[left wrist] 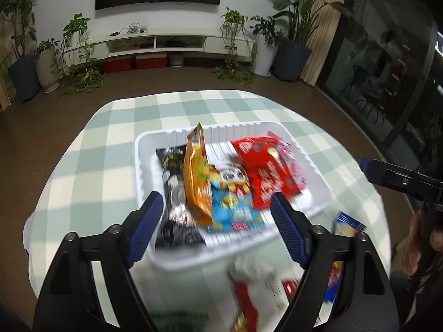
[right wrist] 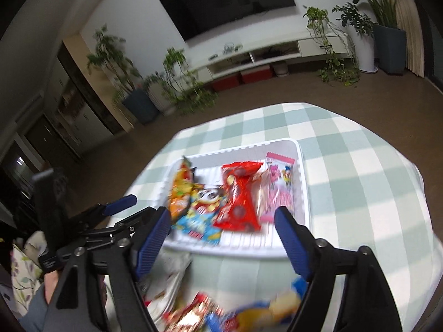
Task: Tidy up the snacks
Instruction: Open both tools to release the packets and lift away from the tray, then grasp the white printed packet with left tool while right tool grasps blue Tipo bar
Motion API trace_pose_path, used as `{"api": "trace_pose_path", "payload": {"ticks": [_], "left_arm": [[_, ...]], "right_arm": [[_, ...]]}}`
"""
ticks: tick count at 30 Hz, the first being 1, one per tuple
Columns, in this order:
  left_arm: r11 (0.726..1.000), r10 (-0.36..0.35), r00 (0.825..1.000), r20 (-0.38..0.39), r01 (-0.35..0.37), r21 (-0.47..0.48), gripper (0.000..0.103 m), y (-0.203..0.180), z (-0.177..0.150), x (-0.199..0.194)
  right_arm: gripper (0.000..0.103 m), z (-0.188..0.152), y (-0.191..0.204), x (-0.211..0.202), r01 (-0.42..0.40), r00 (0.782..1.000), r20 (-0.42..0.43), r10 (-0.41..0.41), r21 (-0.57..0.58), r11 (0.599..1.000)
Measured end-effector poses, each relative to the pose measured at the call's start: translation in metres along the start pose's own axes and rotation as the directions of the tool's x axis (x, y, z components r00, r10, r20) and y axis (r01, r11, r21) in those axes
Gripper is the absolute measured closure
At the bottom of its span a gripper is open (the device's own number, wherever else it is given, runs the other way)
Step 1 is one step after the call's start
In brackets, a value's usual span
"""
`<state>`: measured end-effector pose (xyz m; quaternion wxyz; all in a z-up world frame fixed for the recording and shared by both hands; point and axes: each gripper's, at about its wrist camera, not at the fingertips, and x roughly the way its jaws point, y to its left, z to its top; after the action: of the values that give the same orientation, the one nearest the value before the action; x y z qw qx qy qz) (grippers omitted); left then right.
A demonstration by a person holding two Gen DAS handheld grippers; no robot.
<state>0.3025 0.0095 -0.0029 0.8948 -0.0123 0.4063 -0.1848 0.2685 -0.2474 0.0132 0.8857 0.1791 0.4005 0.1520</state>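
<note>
A white basket [left wrist: 144, 149] [right wrist: 301, 171] stands on the checked table and holds several snack packets: a black one [left wrist: 174, 171], an orange one [left wrist: 196, 171] [right wrist: 180, 191], a blue one [left wrist: 235, 210] [right wrist: 199, 224], a red one [left wrist: 265, 171] [right wrist: 238, 196] and a pink one [right wrist: 277, 188]. My left gripper [left wrist: 216, 221] is open and empty, raised over the basket's near side. My right gripper [right wrist: 221, 235] is open and empty above the basket's near rim. Loose packets [left wrist: 260, 285] [right wrist: 221, 312] lie blurred on the table below both grippers.
The round table has a green and white checked cloth [left wrist: 110, 144] [right wrist: 360, 193]. The right gripper shows at the right edge of the left wrist view [left wrist: 401, 179]; the left gripper shows at the left of the right wrist view [right wrist: 110, 210]. Brown floor, plants and a TV cabinet lie beyond.
</note>
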Motion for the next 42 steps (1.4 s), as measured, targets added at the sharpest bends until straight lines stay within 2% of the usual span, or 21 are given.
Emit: {"api": "trace_pose_path", "payload": {"ticks": [3, 9, 16, 21, 28, 33, 37, 39, 42], "left_arm": [[1.0, -0.013, 1.0, 0.015, 0.013, -0.027, 0.013, 0.001, -0.024, -0.03], [0.988, -0.032, 0.999, 0.04, 0.038, -0.147, 0.01, 0.011, -0.091, -0.085], [0.98, -0.044, 0.999, 0.003, 0.044, -0.195, 0.01, -0.005, -0.176, -0.117], [0.977, -0.069, 0.997, -0.019, 0.064, -0.204, 0.01, -0.023, -0.21, -0.122], [0.982, -0.069, 0.997, -0.03, 0.062, -0.176, 0.008, -0.048, -0.227, -0.124], [0.983, -0.065, 0.996, -0.065, 0.052, -0.174, 0.008, -0.049, -0.218, -0.115], [0.983, -0.058, 0.997, -0.059, 0.046, -0.179, 0.008, -0.042, -0.199, -0.113], [0.984, -0.06, 0.997, -0.049, 0.051, -0.173, 0.008, -0.04, -0.183, -0.113], [0.987, -0.079, 0.994, -0.075, 0.067, -0.146, 0.008, -0.043, -0.153, -0.102]], "right_arm": [[0.02, -0.025, 0.0, -0.029, -0.018, 0.999, 0.035, 0.018, 0.017, 1.0], [0.015, -0.091, -0.008, -0.072, -0.055, 0.995, 0.093, 0.046, 0.092, 0.994], [0.015, -0.157, -0.021, -0.08, -0.054, 0.996, 0.086, 0.034, 0.24, 0.969], [0.015, -0.191, -0.017, -0.074, -0.032, 0.998, 0.059, 0.016, 0.275, 0.961], [0.014, -0.205, -0.005, -0.072, -0.019, 0.999, 0.038, 0.011, 0.229, 0.973], [0.014, -0.208, -0.006, -0.071, -0.015, 0.999, 0.033, 0.008, 0.226, 0.974], [0.014, -0.209, -0.006, -0.071, -0.013, 0.999, 0.041, 0.004, 0.217, 0.976], [0.014, -0.21, -0.006, -0.07, -0.012, 0.999, 0.041, 0.003, 0.21, 0.978], [0.014, -0.211, -0.005, -0.07, -0.014, 0.999, 0.043, 0.006, 0.206, 0.978]]}}
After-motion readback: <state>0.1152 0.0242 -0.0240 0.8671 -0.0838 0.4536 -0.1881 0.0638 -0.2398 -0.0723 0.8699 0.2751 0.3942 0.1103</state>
